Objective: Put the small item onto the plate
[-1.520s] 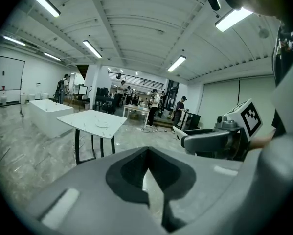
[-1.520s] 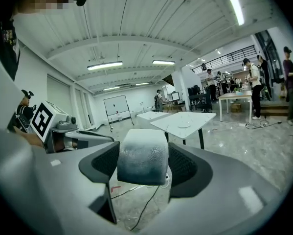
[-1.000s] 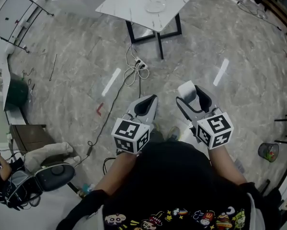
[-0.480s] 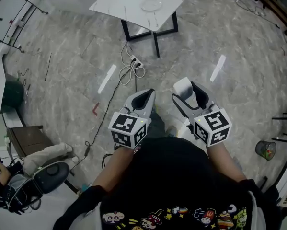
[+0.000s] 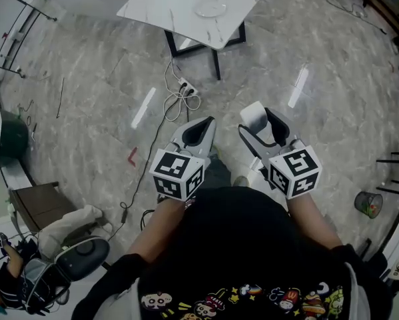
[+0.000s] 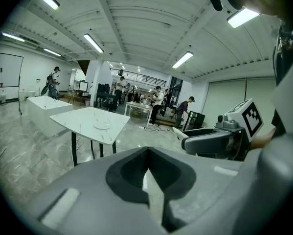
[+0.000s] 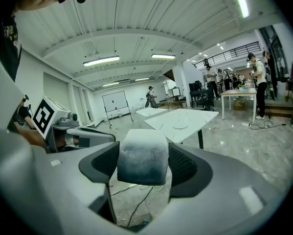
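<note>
Grey marbled floor (image 5: 86, 105) fills the head view, with a white table (image 5: 160, 7) at 12 o'clock, well apart from both grippers, and the plate (image 5: 211, 7) lying near its middle. Open floor lies between the person and the table's near edge, crossed only by a cable (image 5: 180, 95) at 11 o'clock; a bin (image 5: 367, 204) stands at 4 o'clock. The left gripper (image 5: 200, 131) and right gripper (image 5: 266, 127) are held side by side and point toward 12 o'clock. The small item (image 5: 255, 120), a pale block, sits in the right one, its long axis seemingly along the jaws and its end past their tips toward 11 o'clock. From the left gripper view, the left gripper (image 6: 147, 153) has its jaws pressed together with nothing between them; the table (image 6: 82, 119) and plate (image 6: 102, 125) lie at 10 o'clock, and people stand far behind. Seen from the right gripper view, the right gripper (image 7: 142, 164) is clamped on the small item (image 7: 141, 153), a round-cornered block, pale on top and darker below, touching both pads. Here the table (image 7: 197, 117) and plate (image 7: 179, 125) are just above it, at 1 o'clock.
</note>
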A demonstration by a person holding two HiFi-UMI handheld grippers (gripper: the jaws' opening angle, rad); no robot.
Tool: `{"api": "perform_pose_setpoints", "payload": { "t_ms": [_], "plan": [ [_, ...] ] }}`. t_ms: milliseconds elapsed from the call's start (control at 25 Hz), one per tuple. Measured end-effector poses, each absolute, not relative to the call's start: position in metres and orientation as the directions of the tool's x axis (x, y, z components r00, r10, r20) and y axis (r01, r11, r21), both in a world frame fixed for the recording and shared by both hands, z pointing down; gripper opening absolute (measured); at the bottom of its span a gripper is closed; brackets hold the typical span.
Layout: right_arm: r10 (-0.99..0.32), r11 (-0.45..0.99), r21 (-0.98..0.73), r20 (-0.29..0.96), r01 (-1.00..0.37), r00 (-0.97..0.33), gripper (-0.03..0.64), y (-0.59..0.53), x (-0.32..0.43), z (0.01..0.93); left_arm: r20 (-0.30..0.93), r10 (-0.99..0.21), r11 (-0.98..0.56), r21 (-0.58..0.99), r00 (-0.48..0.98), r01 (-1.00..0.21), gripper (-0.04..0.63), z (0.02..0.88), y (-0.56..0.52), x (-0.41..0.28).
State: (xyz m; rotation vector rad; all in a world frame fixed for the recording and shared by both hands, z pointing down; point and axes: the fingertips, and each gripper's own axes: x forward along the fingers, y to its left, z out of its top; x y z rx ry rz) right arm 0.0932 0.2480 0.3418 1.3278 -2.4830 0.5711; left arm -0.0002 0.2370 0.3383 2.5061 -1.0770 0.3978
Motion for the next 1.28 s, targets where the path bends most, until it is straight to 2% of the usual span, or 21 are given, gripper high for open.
{"api": "perform_pose_setpoints", "payload": {
  "t_ms": [840, 1280],
  "plan": [
    [-0.767, 0.439, -0.203, 0.423, -0.875, -0.483, 0.341, 0.146, 0.030, 0.336, 0.367, -0.557, -0.708, 0.259, 0.745, -0.657, 0.000, 0.332, 0.127, -0.047],
    [-0.760, 0.433, -0.211, 0.437, -0.876, -0.481, 0.341, 0.117, 0.029, 0.346, 0.367, -0.555, -0.706, 0.267, 0.746, -0.656, 0.000, 0.336, 0.098, -0.051]
  ]
}}
